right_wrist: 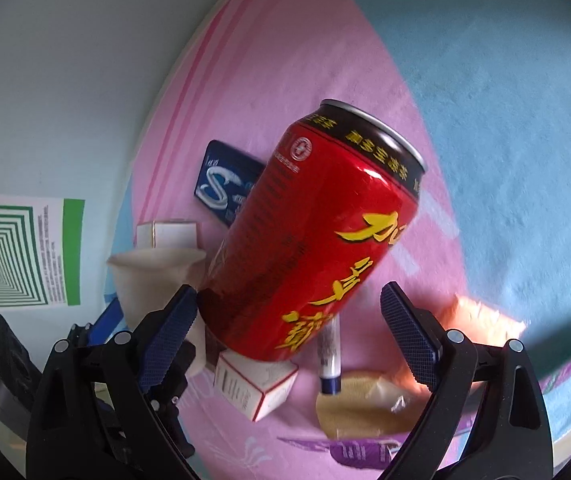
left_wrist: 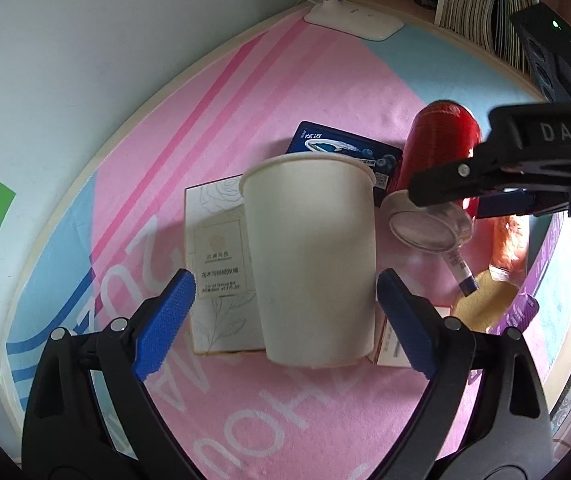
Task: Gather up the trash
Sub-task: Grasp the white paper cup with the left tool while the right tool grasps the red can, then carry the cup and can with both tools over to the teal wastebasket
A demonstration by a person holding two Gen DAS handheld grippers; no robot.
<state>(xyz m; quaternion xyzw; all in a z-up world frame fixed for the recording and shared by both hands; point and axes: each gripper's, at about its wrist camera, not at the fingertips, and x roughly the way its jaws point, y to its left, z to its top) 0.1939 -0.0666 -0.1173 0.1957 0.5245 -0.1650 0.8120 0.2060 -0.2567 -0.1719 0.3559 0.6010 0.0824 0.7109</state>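
Paper cup and red can between wide-open jaws

The plain white paper cup (left_wrist: 311,256) sits inside the open left gripper (left_wrist: 285,320); the red can (right_wrist: 313,232), lettered yellow, inside the open right gripper (right_wrist: 289,336).

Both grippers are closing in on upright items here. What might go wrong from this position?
The left gripper straddles the paper cup, open; a hard squeeze may crush it. The right gripper sits low on the red can, one pad near it, so it could tip onto the marker and small carton.
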